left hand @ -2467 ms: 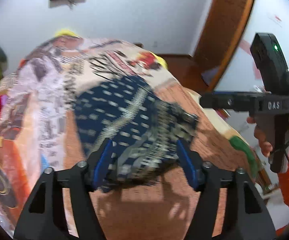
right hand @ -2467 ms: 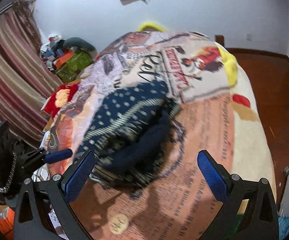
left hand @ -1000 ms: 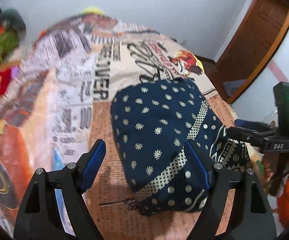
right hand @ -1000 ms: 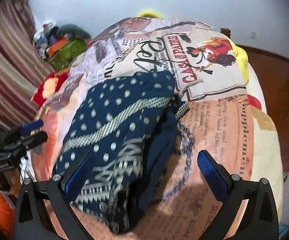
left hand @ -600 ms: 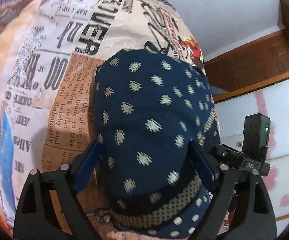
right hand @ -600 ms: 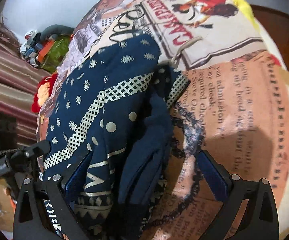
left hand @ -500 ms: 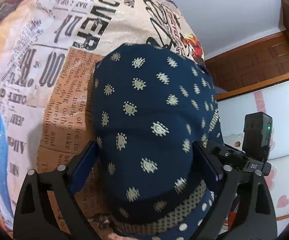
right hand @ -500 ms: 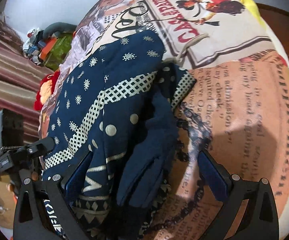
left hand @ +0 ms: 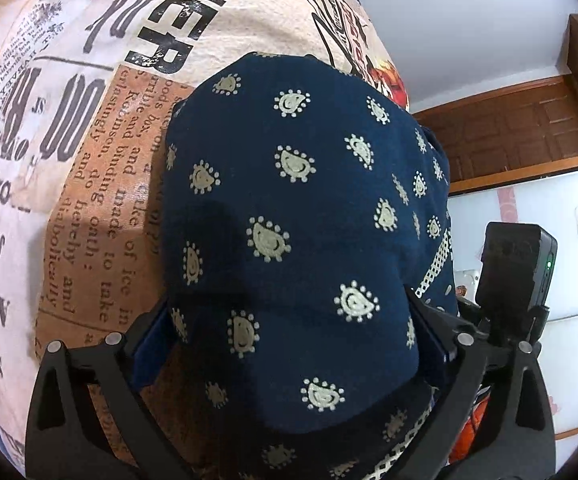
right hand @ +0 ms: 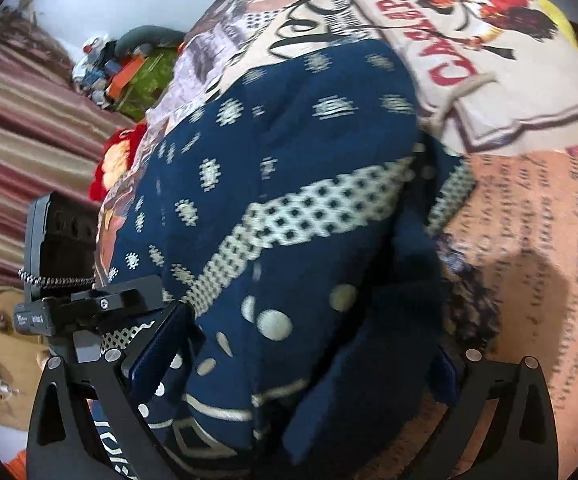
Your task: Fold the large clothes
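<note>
Navy patterned garment (left hand: 297, 216) sits bunched in a folded heap on the bed, on top of the newspaper-print bedspread (left hand: 89, 128). Left gripper (left hand: 289, 344) is low over the near end of the heap, jaws spread wide, having just been opening; the cloth bulges up between the blue pads (left hand: 151, 350) but they straddle it, no pinch visible. In the left wrist view the top layer is dark blue with cream paisley motifs, with a cream lattice band showing along its right edge and near hem. Right gripper (right hand: 301, 356) comes in from the other side, jaws also wide, cloth mounded between its fingers (right hand: 161, 344); the right pad is mostly hidden behind the fabric, so contact there is unclear. Right wrist view is motion-blurred but shows the lattice band running diagonally across the garment, with larger cream dots and zigzag trim nearer the camera. Each gripper's body shows at the edge of the other's view. Striped curtain (right hand: 17, 128) and a clutter pile (right hand: 129, 68) sit beyond the bed; wooden door (left hand: 529, 128) on the other side.
</note>
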The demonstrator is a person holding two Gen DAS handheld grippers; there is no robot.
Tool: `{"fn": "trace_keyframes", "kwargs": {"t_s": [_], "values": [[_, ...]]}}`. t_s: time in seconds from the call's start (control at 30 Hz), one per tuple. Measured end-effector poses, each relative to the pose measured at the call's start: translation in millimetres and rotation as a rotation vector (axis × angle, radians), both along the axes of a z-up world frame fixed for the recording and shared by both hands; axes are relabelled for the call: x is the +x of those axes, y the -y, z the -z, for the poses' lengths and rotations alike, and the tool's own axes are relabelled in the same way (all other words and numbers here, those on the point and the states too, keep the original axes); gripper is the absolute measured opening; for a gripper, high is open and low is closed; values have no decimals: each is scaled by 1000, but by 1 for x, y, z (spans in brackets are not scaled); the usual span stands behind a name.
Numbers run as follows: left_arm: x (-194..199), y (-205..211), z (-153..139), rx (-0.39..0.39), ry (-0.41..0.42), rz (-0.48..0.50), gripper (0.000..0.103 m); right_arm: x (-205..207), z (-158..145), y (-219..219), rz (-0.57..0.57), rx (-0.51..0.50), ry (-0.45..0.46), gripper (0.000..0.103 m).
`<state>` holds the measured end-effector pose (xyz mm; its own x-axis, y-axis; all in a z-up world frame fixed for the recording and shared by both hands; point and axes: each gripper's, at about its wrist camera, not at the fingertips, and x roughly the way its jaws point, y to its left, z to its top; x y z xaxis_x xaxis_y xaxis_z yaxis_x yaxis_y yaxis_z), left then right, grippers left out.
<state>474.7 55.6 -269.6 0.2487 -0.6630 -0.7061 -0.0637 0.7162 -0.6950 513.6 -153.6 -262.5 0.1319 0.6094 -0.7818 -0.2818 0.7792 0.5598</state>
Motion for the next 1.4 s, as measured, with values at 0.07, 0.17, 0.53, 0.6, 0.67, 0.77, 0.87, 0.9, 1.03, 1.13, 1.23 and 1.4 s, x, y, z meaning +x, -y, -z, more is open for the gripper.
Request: {"fn": "trace_keyframes", "kwargs": {"t_s": [0.07, 0.17, 0.53, 0.6, 0.67, 0.77, 0.87, 0.9, 1.03, 1.13, 1.23, 1.4], "values": [[0, -2, 1, -8, 1, -4, 98, -1, -1, -5, -3, 8, 10, 99], [-5, 0, -4, 6, 21, -1, 95, -3, -3, -5, -6, 26, 11, 90], [-24, -3, -36, 81, 86, 22, 82, -13, -18, -1, -7, 76, 42, 48], [-28, -8, -40, 80, 96, 19, 80, -15, -22, -3, -9, 83, 47, 45], [-33, -13, -49, 76, 111, 10, 79, -18, -28, -4, -12, 90, 55, 44], [-40, -20, -64, 85, 147, 1, 79, -23, -41, -9, -18, 98, 80, 43], [-51, -31, -86, 97, 191, -8, 79, -29, -59, -15, -25, 105, 109, 43], [-54, -36, -94, 99, 205, -13, 79, -31, -66, -17, -27, 109, 120, 43], [-75, -60, -127, 110, 270, -36, 79, -41, -98, -33, -41, 120, 180, 43], [-85, -73, -147, 123, 306, -56, 79, -50, -120, -49, -58, 126, 226, 43], [-95, -92, -164, 135, 333, -78, 78, -59, -139, -69, -78, 134, 258, 43], [-115, -134, -176, 141, 352, -128, 78, -73, -158, -111, -114, 143, 286, 43]]}}
